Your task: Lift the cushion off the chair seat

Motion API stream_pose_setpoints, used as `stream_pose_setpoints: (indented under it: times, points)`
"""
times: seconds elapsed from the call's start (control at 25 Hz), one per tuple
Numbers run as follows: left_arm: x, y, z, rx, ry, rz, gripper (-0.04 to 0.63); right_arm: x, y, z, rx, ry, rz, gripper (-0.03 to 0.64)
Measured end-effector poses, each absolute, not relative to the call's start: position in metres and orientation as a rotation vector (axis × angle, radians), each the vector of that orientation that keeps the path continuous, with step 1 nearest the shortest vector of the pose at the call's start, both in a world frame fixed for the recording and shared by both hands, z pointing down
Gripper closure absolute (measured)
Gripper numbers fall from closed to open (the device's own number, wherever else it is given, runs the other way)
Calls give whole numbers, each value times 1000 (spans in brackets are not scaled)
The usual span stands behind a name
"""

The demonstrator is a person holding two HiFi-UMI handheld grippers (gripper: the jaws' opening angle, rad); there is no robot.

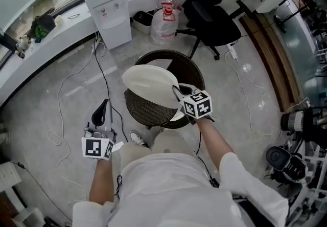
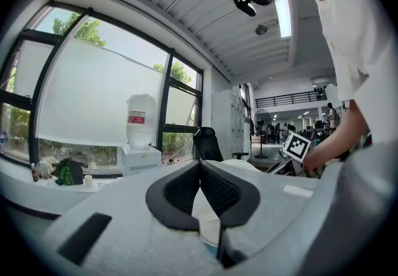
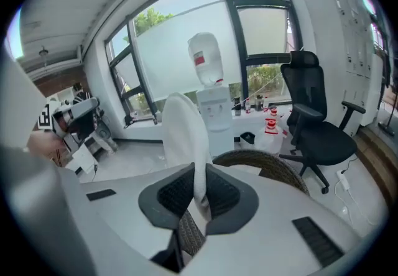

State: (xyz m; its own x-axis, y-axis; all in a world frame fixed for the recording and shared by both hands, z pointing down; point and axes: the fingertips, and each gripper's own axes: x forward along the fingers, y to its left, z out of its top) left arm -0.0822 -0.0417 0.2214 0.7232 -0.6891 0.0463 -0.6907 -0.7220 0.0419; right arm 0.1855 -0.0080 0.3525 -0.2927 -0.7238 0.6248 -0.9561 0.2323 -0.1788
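A white round cushion (image 1: 148, 83) hangs tilted above the dark wicker chair (image 1: 191, 70), clear of the seat. My right gripper (image 1: 178, 91) is shut on the cushion's near edge. In the right gripper view the cushion (image 3: 183, 138) stands on edge between the pads, pinched at my right gripper (image 3: 200, 184), with the wicker chair (image 3: 273, 169) below it. My left gripper (image 1: 104, 106) hovers over the floor to the left of the chair, apart from both. Its jaws meet at the tips in the left gripper view (image 2: 200, 164) and nothing is seen held.
A water dispenser (image 1: 107, 6) stands by the window ledge at the back. A black office chair (image 1: 209, 16) and a bag of bottles (image 1: 166, 16) are behind the wicker chair. Cables (image 1: 61, 98) trail over the floor, and camera gear (image 1: 296, 134) stands at right.
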Motion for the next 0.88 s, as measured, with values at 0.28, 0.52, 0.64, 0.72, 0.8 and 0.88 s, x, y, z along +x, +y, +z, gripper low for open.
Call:
stream_pose_setpoints:
  times: [0.28, 0.52, 0.64, 0.72, 0.8, 0.88]
  points:
    - [-79, -50, 176, 2915, -1238, 10, 578, 228, -23, 259, 1793, -2201, 677, 576]
    - [-83, -58, 154, 2908, -1326, -27, 577, 267, -32, 192, 1936, -2284, 580, 575]
    - [-89, -65, 141, 2896, -1379, -55, 578, 286, -37, 161, 2005, -2313, 529, 575]
    - [-93, -67, 131, 2902, -1414, -71, 578, 300, -35, 142, 2061, -2331, 500, 575]
    - [-98, -69, 123, 2918, -1452, -73, 578, 313, -31, 128, 2115, -2341, 481, 575]
    - [-106, -73, 114, 2928, -1502, -73, 578, 326, -28, 113, 2162, -2342, 452, 575]
